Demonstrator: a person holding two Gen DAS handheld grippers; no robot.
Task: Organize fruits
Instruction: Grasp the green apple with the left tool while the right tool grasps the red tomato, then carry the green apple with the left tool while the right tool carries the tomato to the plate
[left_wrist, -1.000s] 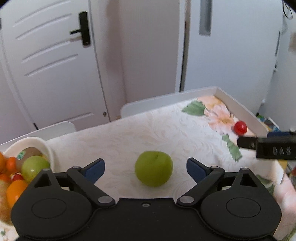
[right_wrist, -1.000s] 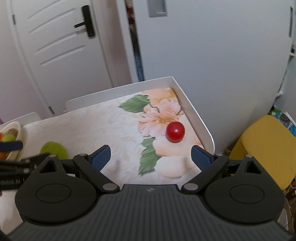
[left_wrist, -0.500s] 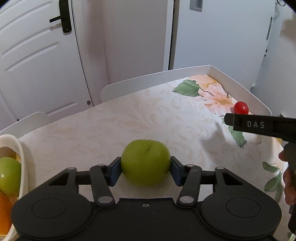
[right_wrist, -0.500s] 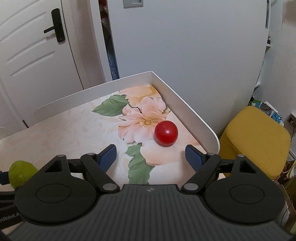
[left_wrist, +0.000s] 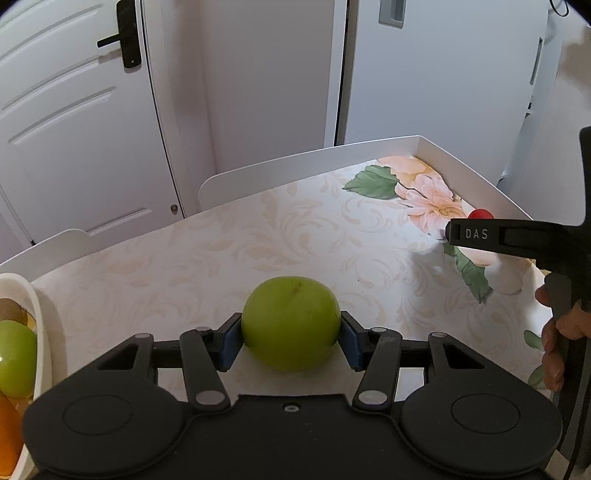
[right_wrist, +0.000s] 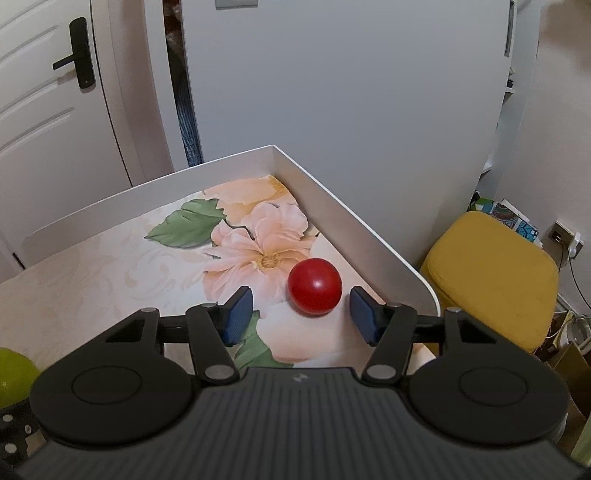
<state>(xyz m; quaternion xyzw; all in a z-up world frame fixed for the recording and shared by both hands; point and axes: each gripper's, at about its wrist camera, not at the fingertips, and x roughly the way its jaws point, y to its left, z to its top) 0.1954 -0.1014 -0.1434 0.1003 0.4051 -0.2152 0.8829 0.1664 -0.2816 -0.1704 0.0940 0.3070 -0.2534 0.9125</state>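
Nearby, fruit bowl (left_wrist: 38, 321) beside green apple (left_wrist: 291, 323).

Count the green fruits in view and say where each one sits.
2. One green fruit is clamped in the left gripper; another lies in the white bowl at left. More may be hidden.

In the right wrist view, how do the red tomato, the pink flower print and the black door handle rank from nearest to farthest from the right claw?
1. The red tomato: between the pads of the closing right claw, nearer the right-hand pad, not yet touched.
2. The pink flower print: on the tablecloth just beyond, slightly left.
3. The black door handle: on the white door, far upper left.
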